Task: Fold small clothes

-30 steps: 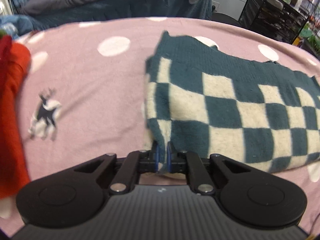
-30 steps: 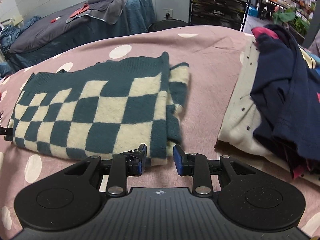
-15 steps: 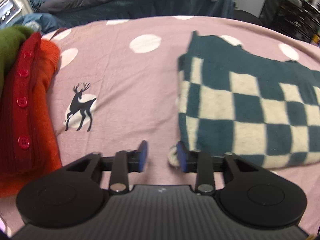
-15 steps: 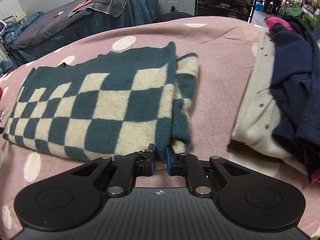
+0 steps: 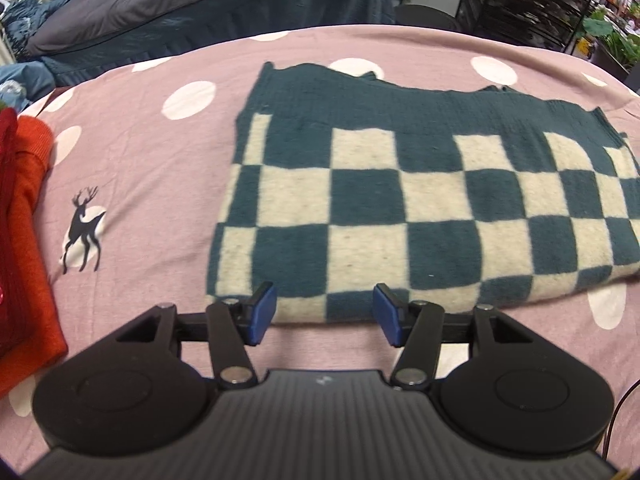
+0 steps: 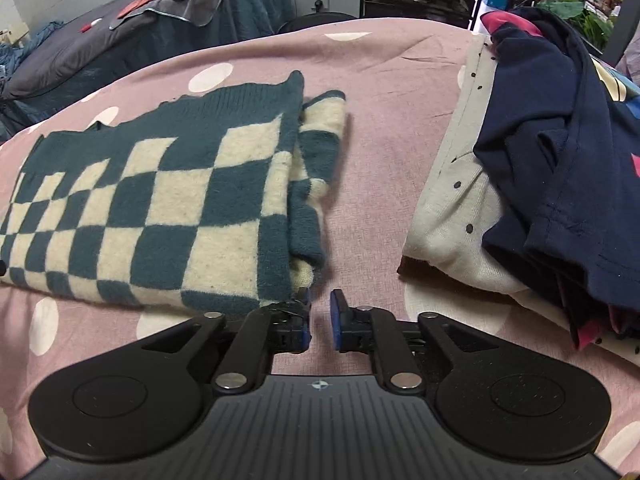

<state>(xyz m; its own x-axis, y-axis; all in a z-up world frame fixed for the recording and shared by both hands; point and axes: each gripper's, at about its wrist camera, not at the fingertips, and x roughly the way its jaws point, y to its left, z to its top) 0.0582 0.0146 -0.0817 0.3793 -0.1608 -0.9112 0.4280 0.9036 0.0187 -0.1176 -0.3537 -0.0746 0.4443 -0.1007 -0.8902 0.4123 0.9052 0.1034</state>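
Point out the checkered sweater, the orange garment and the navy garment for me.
checkered sweater (image 5: 400, 200): left wrist view, middle of the folded top layer.
orange garment (image 5: 28, 240): left wrist view, its knit body at the left edge.
navy garment (image 6: 560, 152): right wrist view, centre of the rumpled cloth.

Checked sweater (image 5: 400, 200): fuzzy, napped knit, teal and cream, matt; ribbed band along far edge. Bed cover (image 5: 140, 140): smooth pink woven cloth, white dots, faint creases. Orange garment (image 5: 28, 240): fine ribbed knit, matt. Navy garment (image 6: 560, 160): thin smooth jersey, stitched hems. Left tongs (image 5: 324, 316): matt black plastic, grooved housing, shiny metal pivot pins, blue rubbery pads (image 5: 264, 316).
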